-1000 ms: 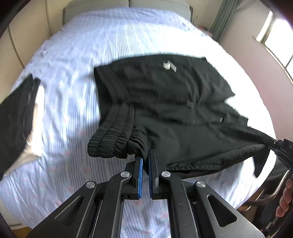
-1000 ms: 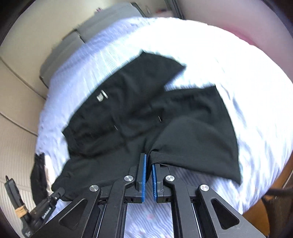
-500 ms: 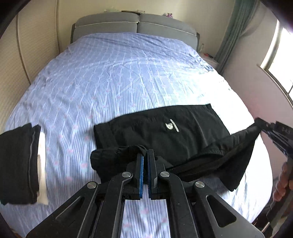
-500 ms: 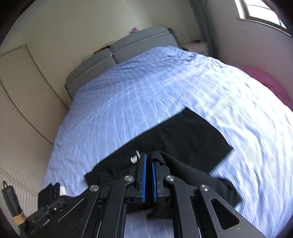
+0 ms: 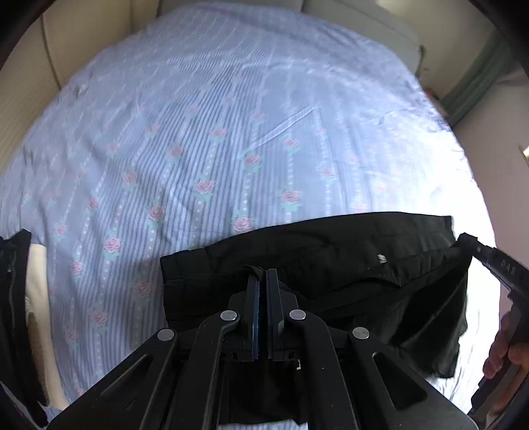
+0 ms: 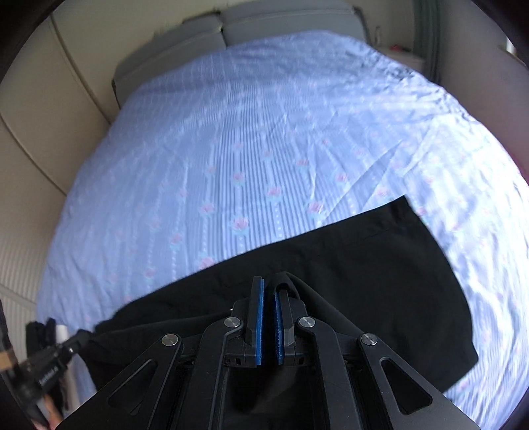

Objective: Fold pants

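Observation:
Black pants [image 5: 347, 258] lie across the near part of the blue flowered bed sheet [image 5: 231, 132], with one layer lifted over the other. My left gripper [image 5: 263, 274] is shut on a bunch of the black fabric at the waistband end. My right gripper [image 6: 268, 282] is shut on the black cloth at the leg end, and the pants [image 6: 380, 264] spread out ahead of it. In the left wrist view the right gripper [image 5: 464, 237] shows at the right edge with the cloth stretched from its tip. The left gripper [image 6: 81, 335] appears at the lower left of the right wrist view.
A folded black garment [image 5: 13, 297] on a white one [image 5: 38, 297] lies at the bed's left edge. The grey headboard [image 6: 231, 29] stands at the far end, with a nightstand [image 6: 400, 56] and a curtain [image 5: 476, 79] on the right. A hand [image 5: 502, 350] grips the right tool.
Both grippers have carried the near edge of the pants away from me over the far half. The pants, spread wide before, now form a narrower doubled band.

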Tool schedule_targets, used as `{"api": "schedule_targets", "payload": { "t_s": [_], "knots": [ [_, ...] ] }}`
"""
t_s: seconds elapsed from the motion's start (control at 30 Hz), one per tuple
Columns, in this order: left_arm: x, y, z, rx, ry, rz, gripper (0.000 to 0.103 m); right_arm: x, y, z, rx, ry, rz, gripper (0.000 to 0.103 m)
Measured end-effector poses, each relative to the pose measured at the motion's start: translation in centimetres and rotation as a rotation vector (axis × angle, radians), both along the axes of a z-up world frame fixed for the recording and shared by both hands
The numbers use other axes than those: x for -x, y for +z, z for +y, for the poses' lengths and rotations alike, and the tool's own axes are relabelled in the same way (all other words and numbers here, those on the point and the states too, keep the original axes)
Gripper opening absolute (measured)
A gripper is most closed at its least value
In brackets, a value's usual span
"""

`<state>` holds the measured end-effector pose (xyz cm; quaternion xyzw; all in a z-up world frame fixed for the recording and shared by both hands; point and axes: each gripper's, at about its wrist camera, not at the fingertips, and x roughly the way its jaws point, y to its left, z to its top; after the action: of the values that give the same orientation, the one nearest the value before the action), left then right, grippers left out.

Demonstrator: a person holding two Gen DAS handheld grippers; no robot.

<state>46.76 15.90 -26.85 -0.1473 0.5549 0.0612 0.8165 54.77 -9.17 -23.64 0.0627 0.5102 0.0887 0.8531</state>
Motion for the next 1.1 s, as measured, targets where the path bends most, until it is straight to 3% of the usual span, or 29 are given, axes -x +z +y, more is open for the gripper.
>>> {"api": "schedule_targets", "payload": {
  "t_s": [0.17, 0.3, 0.33, 0.4, 0.43, 0.5, 0.53, 0.57, 0.63, 0.8, 0.97, 1.1],
  "knots": [
    [-2.4, -2.4, -0.4, -0.068, -0.008, 0.053, 0.008, -2.2, -2.4, 1.2, 0.089, 0.056, 0.038, 0.007],
    [-3.6, -3.3, -1.0, -0.132, -0.024, 0.096, 0.009, -3.3, -3.0, 1.3, 0.077, 0.064, 0.086, 0.01],
    [-3.7, -3.3, -1.0, -0.14, -0.026, 0.102, 0.009, -3.5, -2.9, 1.3, 0.066, 0.073, 0.103, 0.015],
    [-3.7, -3.0, -1.1, -0.126, -0.023, 0.096, 0.015, -3.6, -2.3, 1.2, 0.024, 0.092, 0.119, 0.036],
    [-3.6, -2.8, -0.9, -0.102, -0.018, 0.09, 0.021, -3.5, -1.8, 1.0, -0.009, 0.104, 0.119, 0.047],
    [-3.6, -2.1, -0.5, -0.067, 0.001, 0.071, 0.045, -2.9, -0.1, 0.7, -0.055, 0.116, 0.093, 0.05],
    [-3.6, -1.6, -0.4, -0.1, 0.017, 0.05, 0.071, -2.6, 0.8, 0.5, -0.067, 0.123, 0.075, 0.052],
    [-3.3, -0.4, -0.3, -0.176, 0.041, -0.004, 0.078, -2.3, 1.7, 0.3, -0.071, 0.128, 0.059, 0.053],
    [-3.1, 1.0, -0.2, -0.242, 0.039, -0.053, 0.078, -1.4, 3.4, -0.1, -0.073, 0.134, 0.032, 0.053],
    [-0.1, 3.9, -1.8, -0.25, -0.078, -0.104, 0.078, 2.4, 4.0, 0.4, 0.037, 0.242, 0.018, 0.053],
    [4.3, 2.8, -6.0, -0.319, -0.245, -0.096, 0.078, 6.9, 0.3, 2.3, 0.126, 0.403, 0.095, 0.053],
    [6.5, 0.3, -7.7, -0.304, -0.31, -0.038, 0.078, 8.2, -3.9, 3.6, 0.186, 0.435, 0.171, 0.053]
  ]
}}
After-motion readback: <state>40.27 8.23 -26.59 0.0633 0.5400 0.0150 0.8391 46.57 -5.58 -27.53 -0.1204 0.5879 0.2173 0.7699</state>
